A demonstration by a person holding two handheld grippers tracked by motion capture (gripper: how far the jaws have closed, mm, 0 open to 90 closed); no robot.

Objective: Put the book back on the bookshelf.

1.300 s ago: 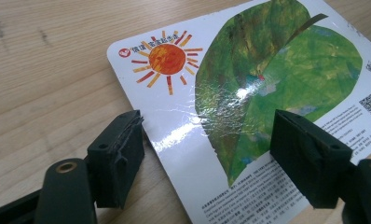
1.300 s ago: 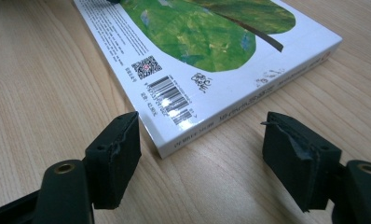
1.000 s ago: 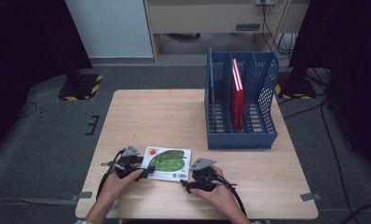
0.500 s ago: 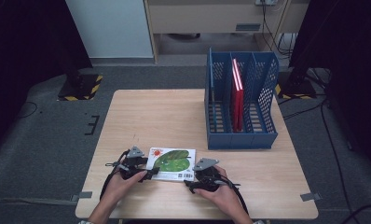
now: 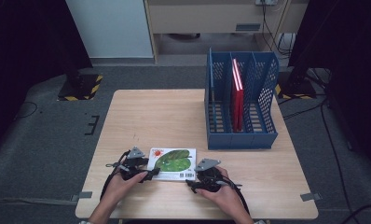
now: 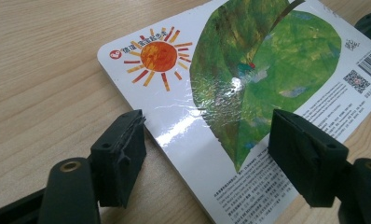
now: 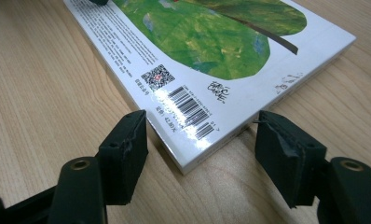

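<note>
A picture book [image 5: 172,163] with a white cover, a green leaf and an orange sun lies flat on the wooden table [image 5: 155,116] near its front edge. My left gripper [image 5: 151,173] is at the book's near left corner. In the left gripper view its jaws [image 6: 211,154] stand open, one beside the book's [image 6: 249,84] edge and one over the cover. My right gripper [image 5: 190,182] is at the near right corner. Its jaws [image 7: 200,154] have just been closing, with the barcode corner of the book [image 7: 207,42] between them, and the pads are not pressing on it.
A blue file rack [image 5: 239,140] with several slots stands at the table's right rear, with a red book [image 5: 237,93] upright in a middle slot. Bare wood lies between the rack and the picture book. The table's front edge is just behind both hands.
The picture book has shifted slightly to the right between the two grippers. Both hands have stayed where they were.
</note>
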